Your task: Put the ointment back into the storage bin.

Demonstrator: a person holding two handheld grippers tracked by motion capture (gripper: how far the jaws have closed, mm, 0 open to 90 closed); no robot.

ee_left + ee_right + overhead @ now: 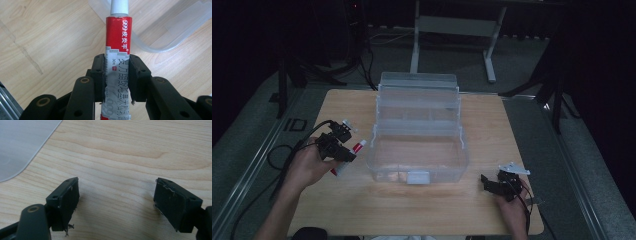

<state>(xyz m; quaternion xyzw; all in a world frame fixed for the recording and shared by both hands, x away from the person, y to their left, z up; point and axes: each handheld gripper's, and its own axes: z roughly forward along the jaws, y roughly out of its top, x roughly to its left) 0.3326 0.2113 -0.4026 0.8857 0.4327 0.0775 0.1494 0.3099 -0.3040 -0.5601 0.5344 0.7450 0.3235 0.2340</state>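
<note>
Left gripper [116,75] jaws clamp a red-and-white tube [117,47] beside the clear box [417,150]; right gripper [116,202] jaws spread wide over the tabletop [125,152].

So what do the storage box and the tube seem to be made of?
Storage box: clear plastic, slightly frosted, since the tabletop shows through its walls. Ointment tube: probably soft plastic or laminate, glossy print, ribbed white cap, its body pinched between the left gripper fingers.
</note>
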